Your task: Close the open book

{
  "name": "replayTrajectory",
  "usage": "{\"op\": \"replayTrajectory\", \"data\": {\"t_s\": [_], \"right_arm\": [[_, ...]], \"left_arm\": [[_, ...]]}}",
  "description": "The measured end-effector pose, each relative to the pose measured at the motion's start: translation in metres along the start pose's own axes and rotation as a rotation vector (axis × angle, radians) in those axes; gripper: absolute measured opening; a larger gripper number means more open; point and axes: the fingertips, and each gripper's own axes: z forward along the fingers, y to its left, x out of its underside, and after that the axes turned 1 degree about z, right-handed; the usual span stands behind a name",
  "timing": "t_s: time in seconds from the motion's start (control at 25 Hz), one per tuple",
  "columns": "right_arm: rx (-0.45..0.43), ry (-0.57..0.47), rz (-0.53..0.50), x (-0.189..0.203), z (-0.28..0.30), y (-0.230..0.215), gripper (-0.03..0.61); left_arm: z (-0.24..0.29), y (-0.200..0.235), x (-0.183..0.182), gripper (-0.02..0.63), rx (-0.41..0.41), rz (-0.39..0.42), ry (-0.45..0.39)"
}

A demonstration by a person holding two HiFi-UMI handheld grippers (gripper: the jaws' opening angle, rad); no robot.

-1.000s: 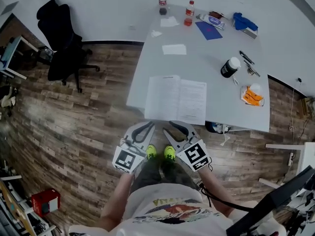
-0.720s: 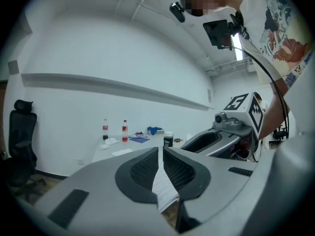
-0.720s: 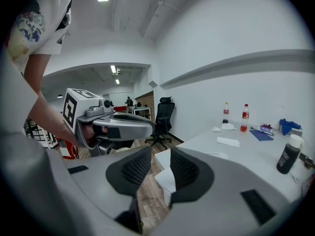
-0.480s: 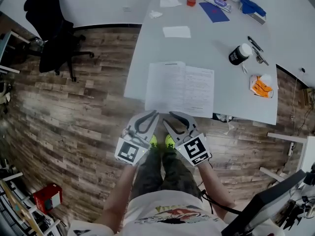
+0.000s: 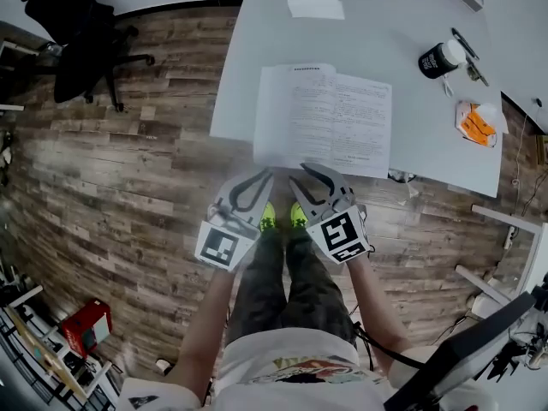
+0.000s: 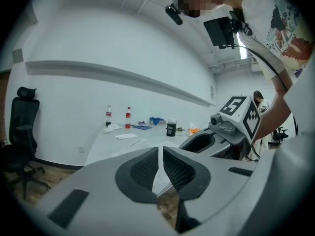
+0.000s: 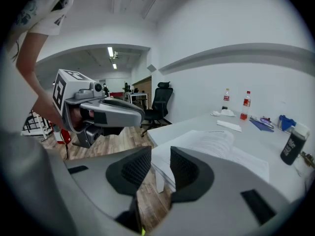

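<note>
Noted closer than a second ago in the head view: table (image 5: pixel 257 50) and open book (image 5: pixel 325 118), both lower in the frame and now just ahead of the two grippers. Noted both grippers lower against the floor (image 5: pixel 128 187), and the far edge of the table, with its two bottles, gone from the head view.

Found the table white, with its near-left corner over wood flooring. Found a black office chair (image 5: pixel 73 20) on the floor, well apart beyond the table's left edge.

Found the book lying flat and open, pages up, reaching the near edge of the table toward the near-left corner. Still to be closed.

Found the left gripper (image 5: pixel 267 175) and right gripper (image 5: pixel 300 175) side by side off the table, just short of the near edge, pointing at the book and clear of it. Left jaws nearly together, only a thin slit between the pads, nothing in it. Right jaws narrowly apart, a plain gap, nothing in it.

Recorded smaller items: red box (image 5: pixel 86 328) on the floor to the left; white sheet (image 5: pixel 316 8) toward the far edge; black jar with white lid (image 5: pixel 439 58) and orange packet (image 5: pixel 475 120) near the right edge; two bottles (image 6: pixel 109 116) at the far edge, seen from the left gripper view.
</note>
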Motion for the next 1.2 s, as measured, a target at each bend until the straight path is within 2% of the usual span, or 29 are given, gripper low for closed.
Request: {"op": "replayTrajectory", "data": {"t_s": [0.12, 0.28, 0.56, 0.76, 1.2], "right_arm": [[0.014, 0.047, -0.048, 0.018, 0.011, -0.003, 0.101], [0.046, 0.095, -0.104, 0.037, 0.023, -0.007, 0.15], [0.095, 0.174, -0.197, 0.063, 0.045, -0.008, 0.158], [0.135, 0.241, -0.258, 0.083, 0.062, -0.007, 0.195], [0.289, 0.318, -0.377, 0.093, 0.081, -0.014, 0.195]], "left_arm": [[0.001, 0.004, 0.015, 0.014, -0.006, -0.015, 0.008], [0.005, 0.006, 0.031, 0.014, -0.009, -0.034, 0.009], [0.008, 0.012, 0.05, 0.014, -0.008, -0.07, 0.004], [0.01, 0.018, 0.061, 0.014, -0.008, -0.08, 0.019], [0.005, 0.029, 0.074, 0.014, -0.003, -0.111, 0.016]]}}
